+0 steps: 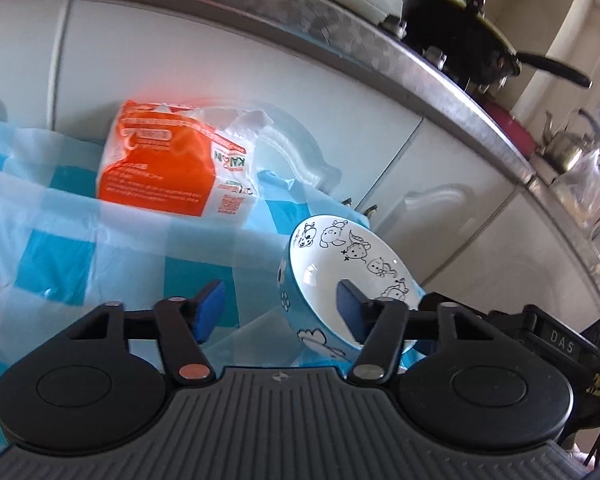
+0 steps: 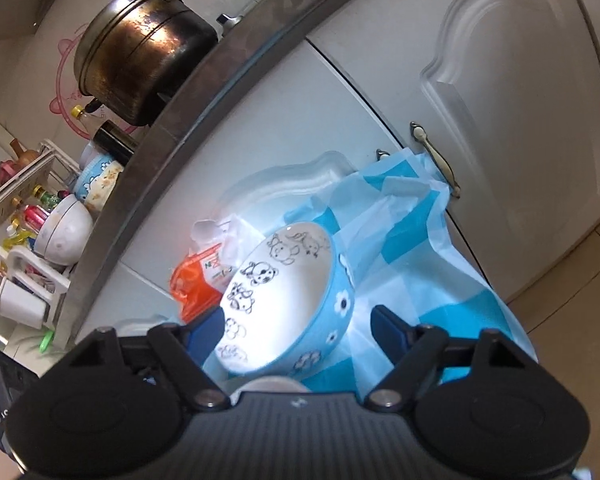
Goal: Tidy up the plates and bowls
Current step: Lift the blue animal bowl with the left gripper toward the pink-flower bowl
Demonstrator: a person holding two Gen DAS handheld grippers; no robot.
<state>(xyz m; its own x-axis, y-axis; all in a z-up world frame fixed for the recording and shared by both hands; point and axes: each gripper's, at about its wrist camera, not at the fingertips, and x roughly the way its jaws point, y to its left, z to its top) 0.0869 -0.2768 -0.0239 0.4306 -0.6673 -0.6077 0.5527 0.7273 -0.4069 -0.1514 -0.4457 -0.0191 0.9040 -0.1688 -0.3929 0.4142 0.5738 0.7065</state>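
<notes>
A small bowl (image 1: 340, 276), blue outside and white inside with black cartoon animals, sits tilted on a blue and white checked plastic cloth (image 1: 80, 240). My left gripper (image 1: 280, 312) straddles the bowl's near wall. Its right pad (image 1: 350, 312) is inside the bowl, and its left pad stands well clear outside. In the right wrist view the same bowl (image 2: 288, 300) lies between the fingers of my right gripper (image 2: 296, 328). The left pad is close against the rim, while cloth shows between the right pad (image 2: 384, 326) and the bowl wall. Both grippers are open.
An orange and white packet (image 1: 156, 168) lies on the cloth behind the bowl. White cabinet doors with a metal handle (image 2: 436, 156) stand close behind. Above runs a steel counter edge (image 1: 420, 64) with a black pan (image 1: 460, 32), a kettle (image 1: 568, 144), a large pot (image 2: 140, 56) and stacked bowls (image 2: 64, 232).
</notes>
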